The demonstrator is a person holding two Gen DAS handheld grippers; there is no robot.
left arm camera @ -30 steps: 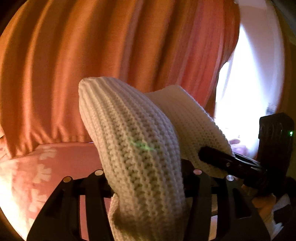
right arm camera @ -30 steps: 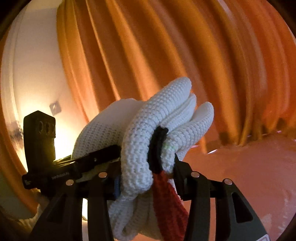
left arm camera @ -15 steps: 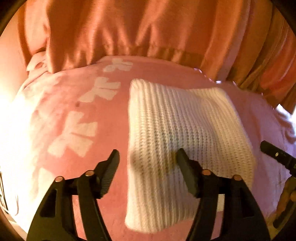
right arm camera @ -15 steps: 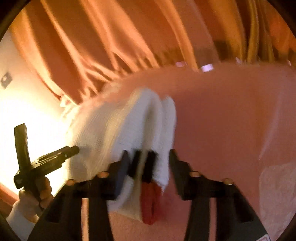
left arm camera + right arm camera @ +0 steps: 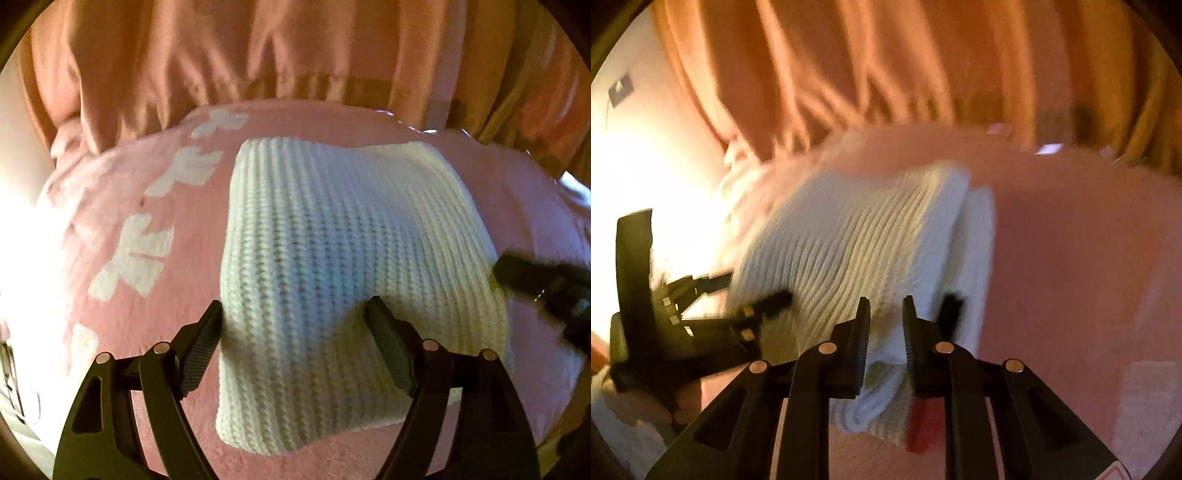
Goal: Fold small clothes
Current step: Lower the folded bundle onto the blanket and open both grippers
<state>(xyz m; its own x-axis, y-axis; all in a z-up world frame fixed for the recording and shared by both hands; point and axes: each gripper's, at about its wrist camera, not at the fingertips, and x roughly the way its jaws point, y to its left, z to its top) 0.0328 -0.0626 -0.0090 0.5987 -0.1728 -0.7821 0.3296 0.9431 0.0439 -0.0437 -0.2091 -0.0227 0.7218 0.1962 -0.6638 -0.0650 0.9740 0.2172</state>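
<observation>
A folded cream knit garment [image 5: 332,266] lies flat on the pink blanket [image 5: 177,258]. My left gripper [image 5: 295,325] is open, its fingers straddling the garment's near left edge without holding it. In the right wrist view the same garment [image 5: 857,243] lies folded in layers, with a red piece [image 5: 925,430] and a black trim [image 5: 951,312] at its near edge. My right gripper [image 5: 885,325] stands open by a narrow gap just above the garment's near edge. The right gripper's tip [image 5: 532,273] shows at the right in the left wrist view, and the left gripper [image 5: 683,325] at the left in the right wrist view.
The pink blanket carries white flower prints [image 5: 133,254] on its left side. Orange curtains [image 5: 295,51] hang close behind the bed's far edge. Bright light comes from the left [image 5: 646,177].
Both grippers lowered the garment from the air onto the blanket and opened. The garment now lies flat and folded; both grippers have drawn back toward its near edge.
</observation>
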